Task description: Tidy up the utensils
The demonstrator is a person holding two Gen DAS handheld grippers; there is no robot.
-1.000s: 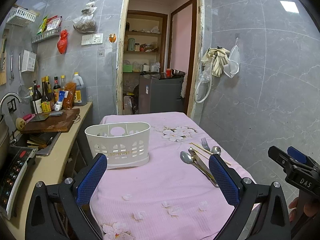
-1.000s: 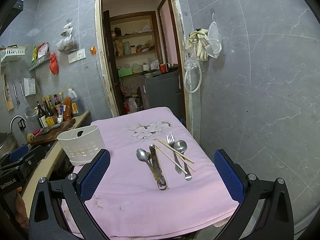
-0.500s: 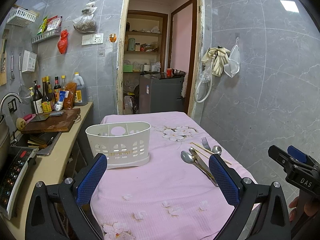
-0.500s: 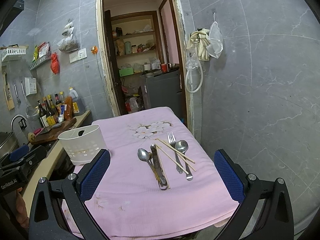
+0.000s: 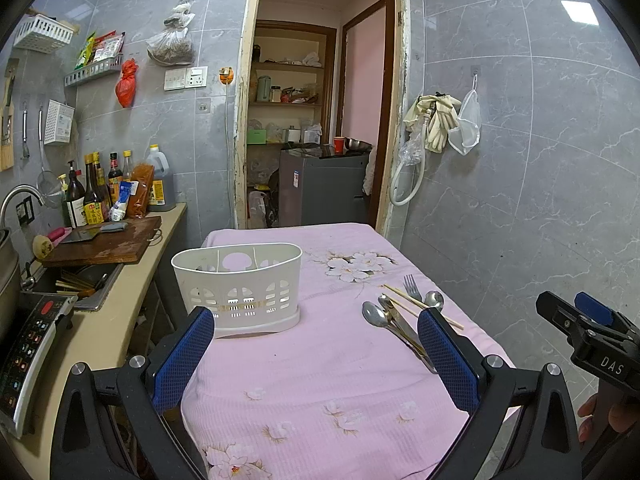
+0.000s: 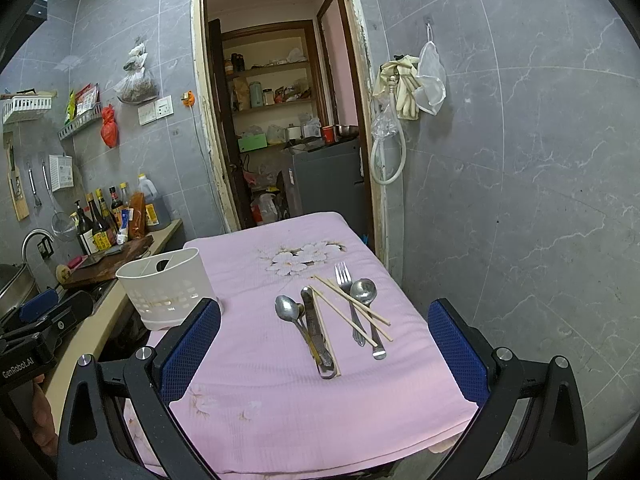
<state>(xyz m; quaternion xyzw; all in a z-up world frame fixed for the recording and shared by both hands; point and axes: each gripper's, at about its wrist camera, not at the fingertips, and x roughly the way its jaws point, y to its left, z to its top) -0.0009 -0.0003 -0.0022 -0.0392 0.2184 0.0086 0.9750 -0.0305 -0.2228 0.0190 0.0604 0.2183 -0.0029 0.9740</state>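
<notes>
The worktop [image 6: 280, 408] is covered with a pink flowered cloth [image 5: 320, 392]. A white slotted caddy [image 5: 238, 286] stands upright on the cloth at its left side, next to the kitchen counter [image 5: 112, 320]. The caddy interior is divided by thin partitions; what it holds cannot be determined from either view.

The utensils lie loose on the right half of the cloth, well apart from the caddy:
- A spoon [image 6: 287, 309] lies bowl-up at the left of the group.
- A flat metal piece [image 6: 316, 332] lies just beside this spoon, touching or overlapping its handle.
- A fork [image 6: 344, 280] lies with its tines pointing toward the doorway [image 6: 280, 120].
- A second spoon [image 6: 363, 291] lies just right of the fork, its handle running toward the camera.
- Chopsticks [image 6: 352, 308] lie diagonally across the fork and the second spoon handle; one more stick runs along the flat metal piece.

The left gripper [image 5: 316, 356] is held above the near edge of the worktop, facing the caddy. Its jaws are spread wide and hold nothing. The right gripper [image 6: 324, 354] is held above the near edge, facing the utensil group. Its jaws are likewise spread wide and hold nothing. Neither gripper touches any item.

On the counter, a wooden cutting board [image 5: 108, 242] sits in front of a row of bottles [image 5: 100, 192].
</notes>
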